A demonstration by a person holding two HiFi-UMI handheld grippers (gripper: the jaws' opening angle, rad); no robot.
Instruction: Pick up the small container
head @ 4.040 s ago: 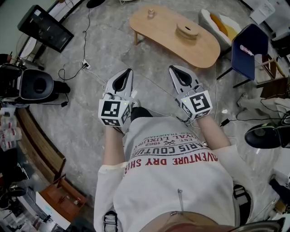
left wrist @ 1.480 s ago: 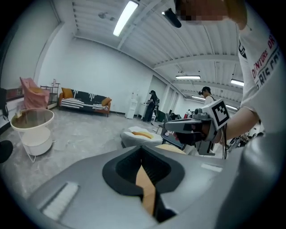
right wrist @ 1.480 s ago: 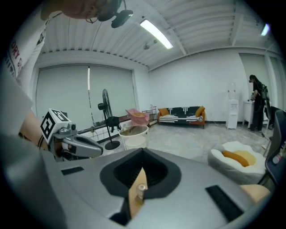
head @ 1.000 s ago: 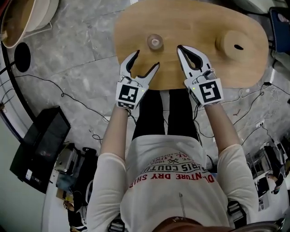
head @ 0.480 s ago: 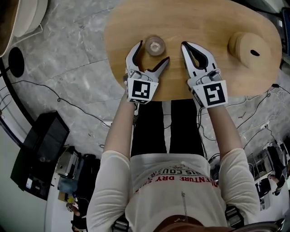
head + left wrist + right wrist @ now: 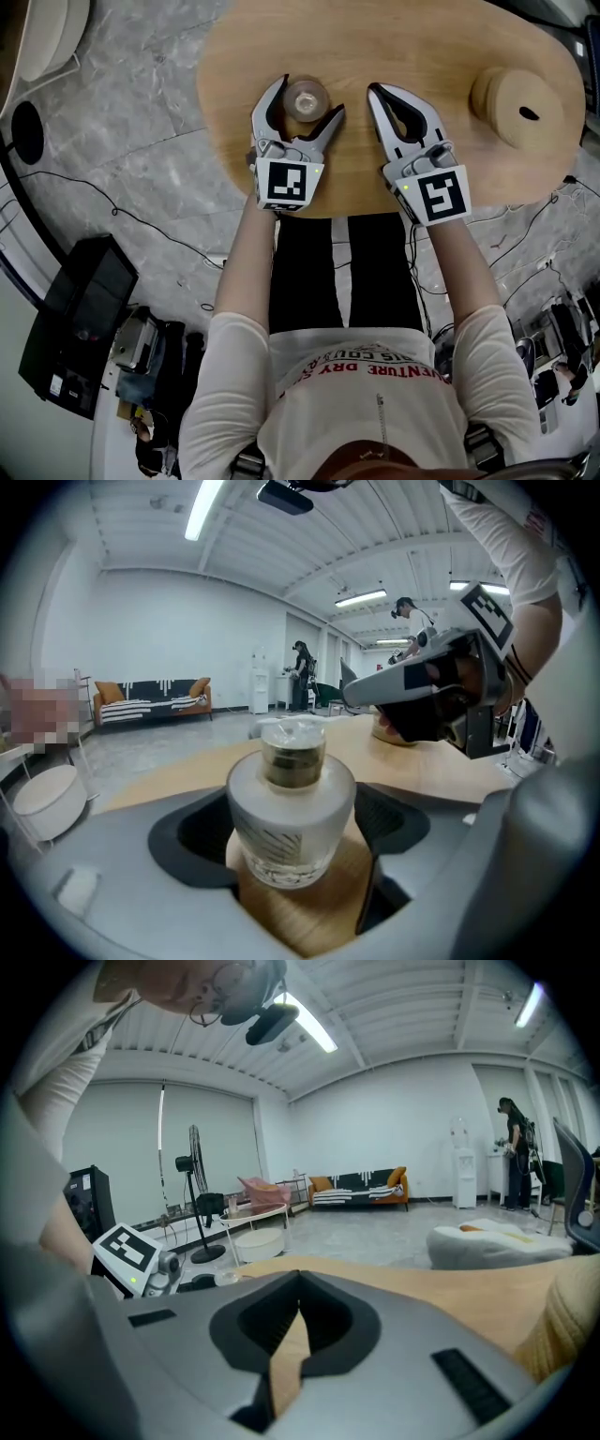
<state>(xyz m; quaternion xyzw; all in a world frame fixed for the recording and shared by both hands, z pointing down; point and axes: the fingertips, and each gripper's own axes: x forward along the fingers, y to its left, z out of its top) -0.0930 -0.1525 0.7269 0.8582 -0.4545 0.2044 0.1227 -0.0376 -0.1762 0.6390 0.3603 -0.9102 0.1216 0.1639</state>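
The left gripper (image 6: pixel 309 98) hung over the near edge of the oval wooden table (image 6: pixel 412 37). Its jaws were closing, with the small glass container (image 6: pixel 306 93) standing upright between them. Beside it, the right gripper (image 6: pixel 375 92) had its tips together, empty. A round wooden block (image 6: pixel 518 105) sat well apart, far right.

We hold both forearms (image 6: pixel 246 258) stretched forward, side by side. Our left gripper (image 6: pixel 308 97) has its jaws wide and closing, with the small container (image 6: pixel 292 803) standing between them, clear of both pads. Our right gripper (image 6: pixel 375 92), just beside it, has its jaws pressed together, empty.
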